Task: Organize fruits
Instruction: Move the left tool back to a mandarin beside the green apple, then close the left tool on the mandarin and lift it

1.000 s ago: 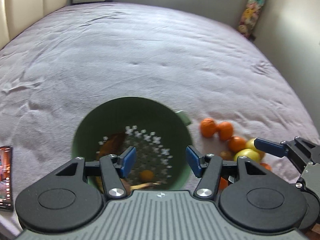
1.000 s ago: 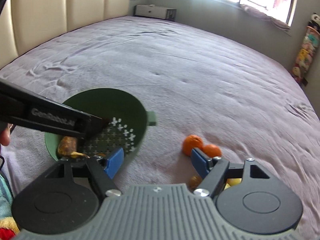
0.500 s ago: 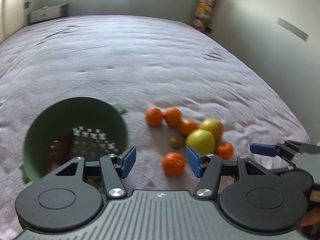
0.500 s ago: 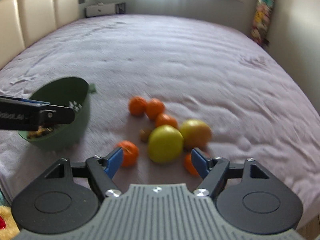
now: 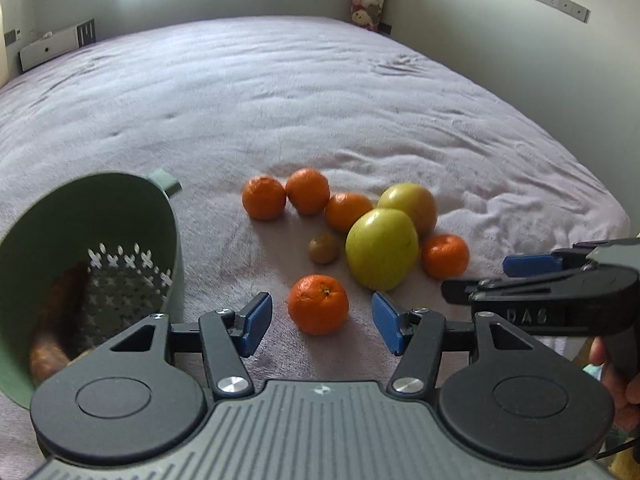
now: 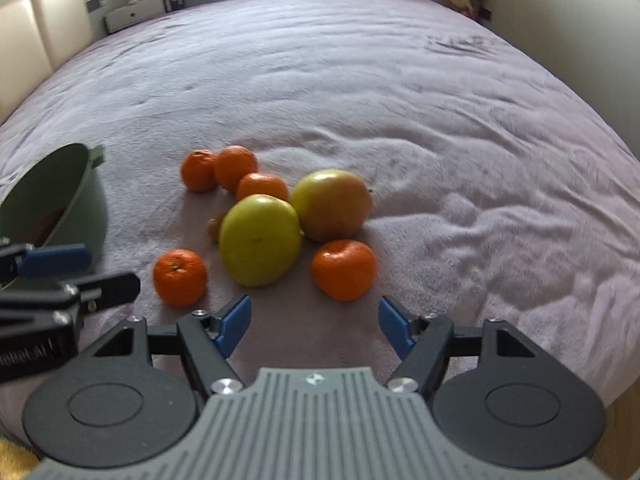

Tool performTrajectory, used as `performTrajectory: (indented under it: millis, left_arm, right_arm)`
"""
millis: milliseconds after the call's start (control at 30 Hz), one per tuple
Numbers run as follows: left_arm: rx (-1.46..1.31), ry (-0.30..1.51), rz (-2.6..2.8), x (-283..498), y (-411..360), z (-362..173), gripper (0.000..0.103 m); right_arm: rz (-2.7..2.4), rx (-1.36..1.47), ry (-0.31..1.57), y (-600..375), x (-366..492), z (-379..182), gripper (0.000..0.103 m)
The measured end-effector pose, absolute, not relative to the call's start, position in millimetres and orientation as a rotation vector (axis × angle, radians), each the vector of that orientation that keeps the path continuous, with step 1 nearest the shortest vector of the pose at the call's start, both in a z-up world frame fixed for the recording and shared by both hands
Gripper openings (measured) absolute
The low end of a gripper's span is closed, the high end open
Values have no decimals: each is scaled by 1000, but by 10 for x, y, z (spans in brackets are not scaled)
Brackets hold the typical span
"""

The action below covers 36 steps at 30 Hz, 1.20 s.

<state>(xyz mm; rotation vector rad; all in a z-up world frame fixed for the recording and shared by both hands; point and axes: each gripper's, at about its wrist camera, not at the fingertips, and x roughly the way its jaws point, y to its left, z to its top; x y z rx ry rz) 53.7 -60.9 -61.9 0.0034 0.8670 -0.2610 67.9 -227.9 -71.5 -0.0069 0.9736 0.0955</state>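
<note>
1. Both of your hands have swung away from the green colander (image 5: pixel 120 216) toward the fruit pile on the bed (image 5: pixel 320 100); a second ago the left camera looked straight down into the colander, and it now sits at the left edge of both views.
2. Your left gripper (image 5: pixel 320 322) stands open at the same width as before, with nothing held. The nearest orange (image 5: pixel 318 304) lies on the bed in line with the gap, just ahead of the blue pads (image 5: pixel 256 322) and untouched by them.
3. That orange sits apart from the cluster, on its colander side. It is round, so no long axis matters; you come at it straight ahead and slightly down.
4. Past it, moving right, lie a small brown fruit (image 5: pixel 323 248), the green apple (image 5: pixel 382 254) and the yellow apple (image 5: pixel 412 206), with three oranges in a row behind them.
5. Your right gripper (image 6: pixel 314 326) is open and empty; its jaws have just been closing a little, with nothing between them. The right-hand orange (image 6: pixel 344 269) lies just ahead of its gap, and the green apple is up and to the left.
6. By my reading, each hand is nearer its own orange: left takes the lone one, right the other, so your paths stay apart.
</note>
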Motion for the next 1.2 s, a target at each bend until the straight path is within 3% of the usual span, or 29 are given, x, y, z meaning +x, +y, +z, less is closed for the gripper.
performTrajectory:
  millis: [500, 1000, 1200]
  left_arm:
    - [0, 938, -228, 787, -667, -1044, 68]
    - [35, 912, -243, 856, -731, -1138, 69]
    - [48, 903, -265, 839, -776, -1125, 54]
  right_arm:
    - [54, -25, 1004, -2335, 974, -1030, 63]
    - [62, -18, 1010, -2350, 1098, -1166, 51]
    - [73, -23, 1013, -2327, 1091, -1156, 44]
